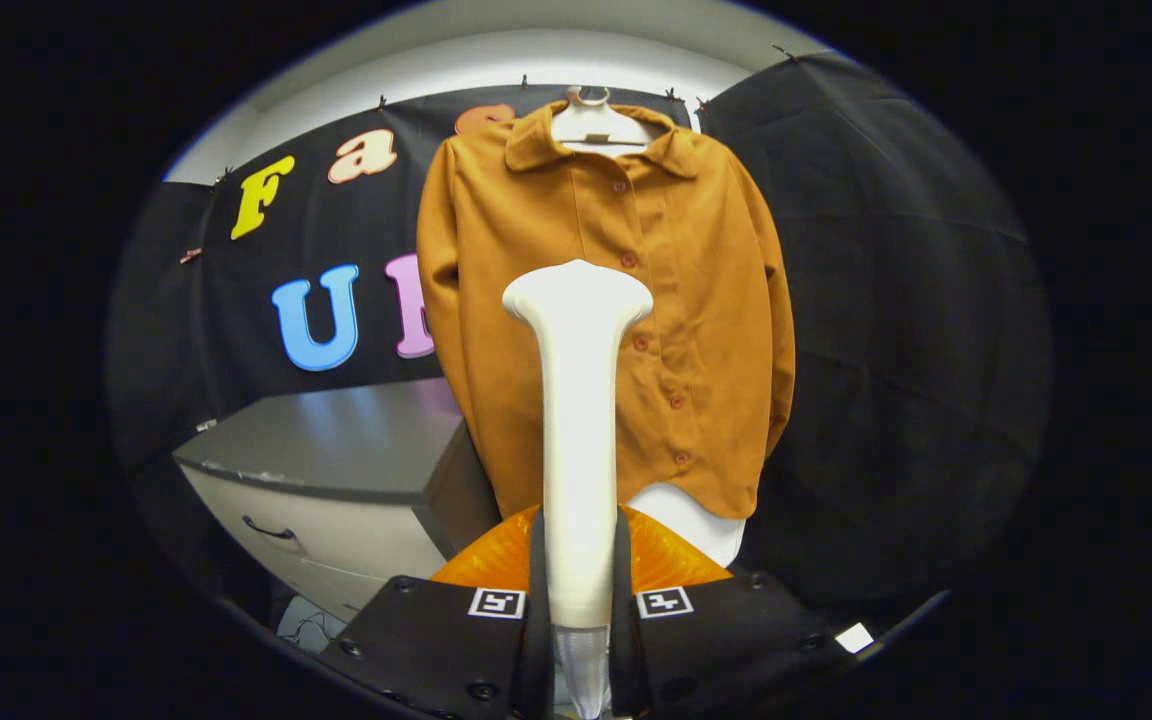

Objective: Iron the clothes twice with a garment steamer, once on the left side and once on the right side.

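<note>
Got my gripper (pixel 577 560) clamped on the steamer (pixel 578 400), head up near the middle of the shirt (pixel 706 300) hanging just beyond. Can't tell if either side's been done yet, so I'd guess both passes are left.

steamer (pixel 578 400) upright btwn gripper (pixel 578 600) fingers | shirt (pixel 606 300) on hanger (pixel 591 122) behind steamer | cabinet (pixel 336 480) left of shirt, below it

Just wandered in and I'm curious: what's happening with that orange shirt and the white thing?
A hand-held gripper is shut on a white garment steamer, its head raised toward the orange shirt. The shirt hangs buttoned on a white hanger, beside a grey cabinet. I can't tell whether the steamer touches the cloth.
</note>
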A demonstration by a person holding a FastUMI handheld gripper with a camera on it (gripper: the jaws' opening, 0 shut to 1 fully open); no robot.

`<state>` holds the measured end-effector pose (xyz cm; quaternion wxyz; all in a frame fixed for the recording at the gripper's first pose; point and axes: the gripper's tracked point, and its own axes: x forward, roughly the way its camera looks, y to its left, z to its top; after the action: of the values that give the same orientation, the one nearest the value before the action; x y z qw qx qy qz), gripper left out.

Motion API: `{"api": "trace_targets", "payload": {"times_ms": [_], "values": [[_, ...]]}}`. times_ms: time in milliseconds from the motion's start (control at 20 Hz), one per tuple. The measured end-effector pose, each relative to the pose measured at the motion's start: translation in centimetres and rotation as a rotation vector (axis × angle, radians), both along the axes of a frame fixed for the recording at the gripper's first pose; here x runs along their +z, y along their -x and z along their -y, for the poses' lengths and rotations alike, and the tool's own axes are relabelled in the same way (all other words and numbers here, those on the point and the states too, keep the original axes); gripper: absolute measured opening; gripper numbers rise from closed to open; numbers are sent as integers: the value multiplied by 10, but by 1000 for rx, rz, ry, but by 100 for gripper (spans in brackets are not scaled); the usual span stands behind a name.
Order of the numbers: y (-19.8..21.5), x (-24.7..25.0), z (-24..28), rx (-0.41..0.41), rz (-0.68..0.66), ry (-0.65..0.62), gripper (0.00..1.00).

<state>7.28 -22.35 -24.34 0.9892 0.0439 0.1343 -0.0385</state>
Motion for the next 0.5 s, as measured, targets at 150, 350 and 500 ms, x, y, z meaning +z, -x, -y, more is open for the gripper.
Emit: {"api": "trace_targets", "payload": {"times_ms": [150, 350, 500], "values": [[1, 59, 5, -1, 113, -7, 26], [6, 128, 11, -3, 239, 20, 25], [9, 167, 19, -11, 318, 40, 25]]}}
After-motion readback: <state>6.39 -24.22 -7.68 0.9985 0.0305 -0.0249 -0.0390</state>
